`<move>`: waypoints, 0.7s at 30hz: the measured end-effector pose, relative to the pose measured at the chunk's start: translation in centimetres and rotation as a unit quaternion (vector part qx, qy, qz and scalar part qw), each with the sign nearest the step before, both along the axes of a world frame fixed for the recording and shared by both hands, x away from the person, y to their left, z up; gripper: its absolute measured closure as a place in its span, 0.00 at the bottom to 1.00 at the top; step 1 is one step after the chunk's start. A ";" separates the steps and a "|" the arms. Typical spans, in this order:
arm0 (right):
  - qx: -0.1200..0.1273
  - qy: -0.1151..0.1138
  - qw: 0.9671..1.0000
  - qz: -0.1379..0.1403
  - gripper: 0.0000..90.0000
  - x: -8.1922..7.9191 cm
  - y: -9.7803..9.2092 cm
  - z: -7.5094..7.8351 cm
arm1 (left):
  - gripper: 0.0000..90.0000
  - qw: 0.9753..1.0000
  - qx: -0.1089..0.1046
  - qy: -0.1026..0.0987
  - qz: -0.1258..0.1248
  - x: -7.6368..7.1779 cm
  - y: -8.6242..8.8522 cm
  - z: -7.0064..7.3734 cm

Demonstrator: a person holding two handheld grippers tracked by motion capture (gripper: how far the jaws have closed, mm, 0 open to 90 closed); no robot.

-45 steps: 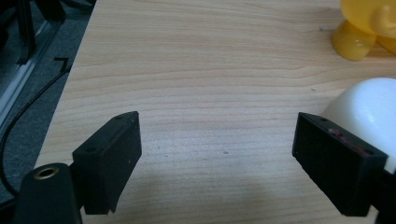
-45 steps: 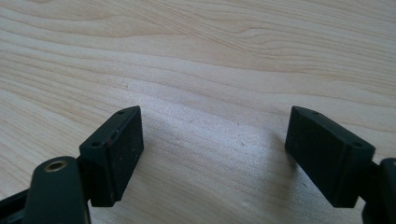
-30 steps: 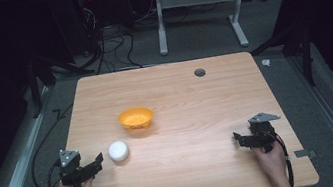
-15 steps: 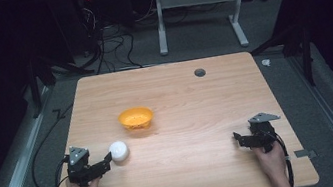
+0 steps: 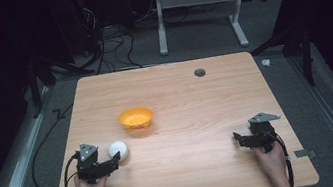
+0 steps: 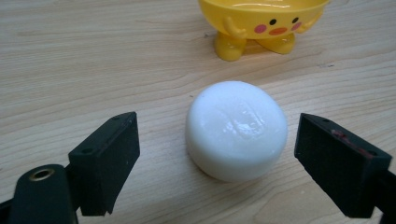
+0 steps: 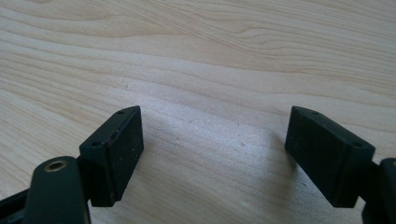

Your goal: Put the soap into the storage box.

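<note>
At the near left of the table [image 5: 180,96], the left gripper [image 5: 113,163] sits low over the wood with its jaws spread wide. The white puck [image 5: 119,150] lies flat on the table just in front of it. In the left gripper view the puck [image 6: 236,130] sits between the two jaws, a little closer to the right-hand one, with a clear gap on each side, so neither jaw touches it. It is round, glossy, and flat on top.

Just beyond the puck stands the yellow bowl [image 5: 136,118], apart from it and nearer the middle of the table. Seen from the left gripper, the bowl [image 6: 261,18] has a chick face and small feet, and it stands upright.

Farther back, right of centre, there is a dark round hole [image 5: 199,72] in the tabletop.

At the near right, well apart from the puck and bowl, the right gripper [image 5: 239,138] is held low over bare wood, its jaws also wide and holding nothing
</note>
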State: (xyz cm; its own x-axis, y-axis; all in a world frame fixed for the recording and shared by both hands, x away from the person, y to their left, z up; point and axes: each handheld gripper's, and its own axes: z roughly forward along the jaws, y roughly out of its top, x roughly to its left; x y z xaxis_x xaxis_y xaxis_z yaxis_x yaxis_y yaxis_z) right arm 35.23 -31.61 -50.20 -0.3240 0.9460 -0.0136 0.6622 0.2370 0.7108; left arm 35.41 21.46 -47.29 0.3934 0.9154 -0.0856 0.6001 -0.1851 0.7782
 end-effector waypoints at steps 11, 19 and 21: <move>0.001 0.000 1.000 -0.001 0.23 0.0 0.0 0.0 | 0.16 1.000 0.014 0.010 -0.006 0.9 -1.2 -0.6; 0.001 0.000 1.000 -0.001 0.23 0.0 0.0 0.0 | 0.16 1.000 0.020 0.017 -0.006 1.4 -1.8 -1.2; 0.001 0.000 1.000 -0.001 0.23 0.0 0.0 0.0 | 0.16 1.000 0.021 0.018 -0.006 1.5 -1.9 -1.2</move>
